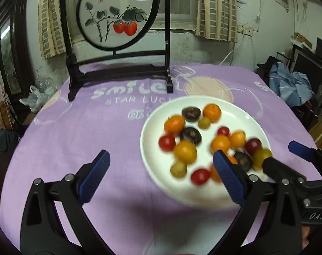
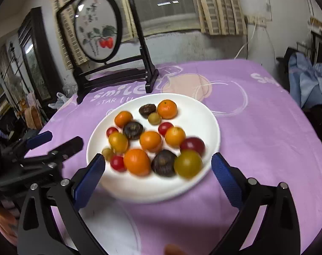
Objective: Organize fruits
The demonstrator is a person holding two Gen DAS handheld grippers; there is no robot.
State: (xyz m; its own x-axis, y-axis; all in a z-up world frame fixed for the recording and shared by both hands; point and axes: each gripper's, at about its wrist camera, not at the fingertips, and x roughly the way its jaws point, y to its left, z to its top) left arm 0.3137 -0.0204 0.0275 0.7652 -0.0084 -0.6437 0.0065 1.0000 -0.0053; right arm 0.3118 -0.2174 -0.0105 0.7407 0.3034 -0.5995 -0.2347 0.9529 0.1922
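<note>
In the left wrist view the left gripper stands with its jaws spread wide and nothing between the blue pads; its right finger overlaps the near left rim of the white plate, while its left finger hangs over bare cloth. The plate carries a loose heap of small fruits: orange kumquat-like ones, red cherry tomatoes, dark brown wrinkled ones and yellow-green ones, all slightly blurred. The right gripper shows at the right edge, also spread open, its near finger over the plate's right side. In the right wrist view the right gripper is wide open and empty, its fingers straddling the near half of the plate, and the fruits sit more centred and clearer, with a large orange fruit nearest. The left gripper appears at the left, open over the cloth beside the plate. The lilac tablecloth bears white "smile" lettering. Behind stands a dark wooden frame holding a round persimmon painting, before a curtained window.
</note>
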